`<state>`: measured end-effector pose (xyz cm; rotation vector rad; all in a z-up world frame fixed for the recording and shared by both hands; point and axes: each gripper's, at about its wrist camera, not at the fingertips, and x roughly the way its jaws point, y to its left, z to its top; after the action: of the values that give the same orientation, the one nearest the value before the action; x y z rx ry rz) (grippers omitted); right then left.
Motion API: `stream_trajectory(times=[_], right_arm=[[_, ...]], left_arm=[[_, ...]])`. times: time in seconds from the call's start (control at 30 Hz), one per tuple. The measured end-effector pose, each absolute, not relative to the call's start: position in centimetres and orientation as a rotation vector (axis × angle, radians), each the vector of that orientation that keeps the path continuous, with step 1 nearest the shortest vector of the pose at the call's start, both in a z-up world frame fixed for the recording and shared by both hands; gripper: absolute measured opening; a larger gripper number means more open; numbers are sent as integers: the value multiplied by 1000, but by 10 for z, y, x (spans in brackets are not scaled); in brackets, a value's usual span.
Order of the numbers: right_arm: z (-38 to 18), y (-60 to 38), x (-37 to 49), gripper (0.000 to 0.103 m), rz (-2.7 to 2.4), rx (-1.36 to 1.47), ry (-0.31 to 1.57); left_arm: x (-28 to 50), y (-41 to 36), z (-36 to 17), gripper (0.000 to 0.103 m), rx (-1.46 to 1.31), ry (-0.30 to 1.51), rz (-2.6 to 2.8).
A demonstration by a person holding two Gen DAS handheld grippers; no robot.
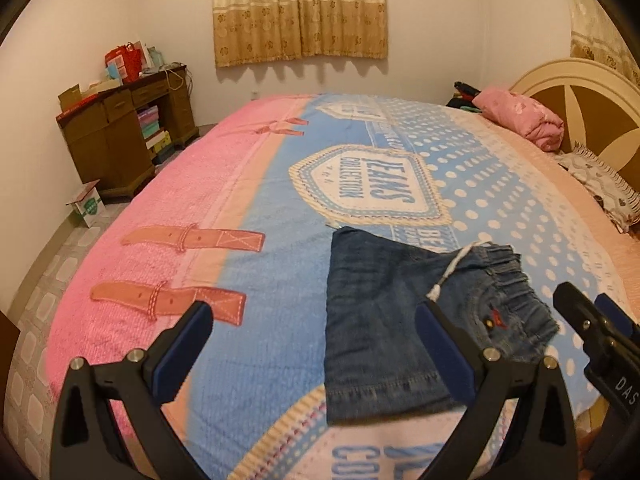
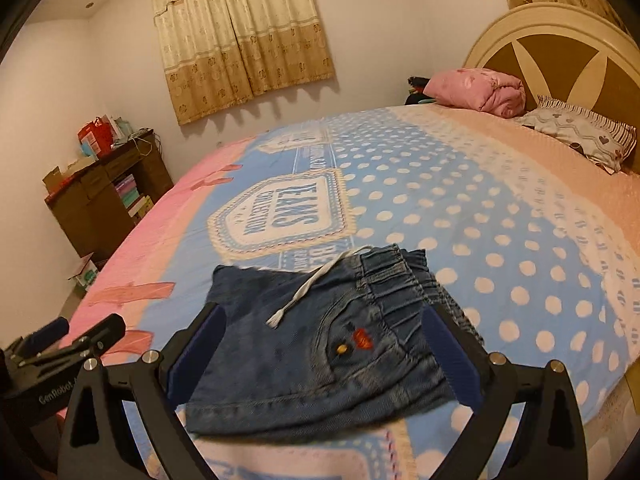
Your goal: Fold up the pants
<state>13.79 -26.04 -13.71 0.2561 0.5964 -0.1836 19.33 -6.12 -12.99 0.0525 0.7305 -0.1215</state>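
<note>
from my seat, my left gripper (image 1: 312, 332) is nearest, jaws spread wide and holding nothing, hanging above the bedspread (image 1: 272, 304). its right-hand finger (image 1: 444, 344) sits over the near left part of the pants. my right gripper (image 2: 326, 340) is likewise released, jaws wide, with the folded pants (image 2: 320, 344) showing between its two blue pads (image 2: 196, 352); i can't tell whether the pads touch the denim or hover just above it. in the left wrist view i see the right gripper's tip at the far right edge, just beside the waistband.

the pants (image 1: 404, 320) lie folded into a compact dark denim stack near the front edge of the bed, on the blue polka-dot part of the spread. the gathered elastic waistband (image 2: 400, 276) points toward the headboard side, and a white drawstring (image 2: 316, 284) trails across the top layer. a small red and yellow embroidered mark (image 2: 360, 340) sits by the pocket.

just beyond is the "jeans collection" badge (image 1: 364, 184) printed on the spread, with a pink band and belt-strap prints to the left. farther off, a rolled pink quilt (image 2: 476, 92) and a patterned pillow (image 2: 580, 136) rest near the round headboard (image 2: 560, 52). a brown desk (image 1: 120, 136) with boxes stands in the left corner, and beige curtains (image 1: 300, 8) hang on the back wall.
</note>
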Motion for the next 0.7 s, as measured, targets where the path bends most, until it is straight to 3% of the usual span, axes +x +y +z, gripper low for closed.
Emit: stream_trajectory(times=[0.47, 0.7], right_arm=[[-93, -257, 74, 99, -222, 244, 591], [-85, -258, 53, 99, -273, 238, 631]], left_arm=[[132, -70, -99, 103, 74, 690, -208], [112, -87, -106, 103, 0, 799, -381]])
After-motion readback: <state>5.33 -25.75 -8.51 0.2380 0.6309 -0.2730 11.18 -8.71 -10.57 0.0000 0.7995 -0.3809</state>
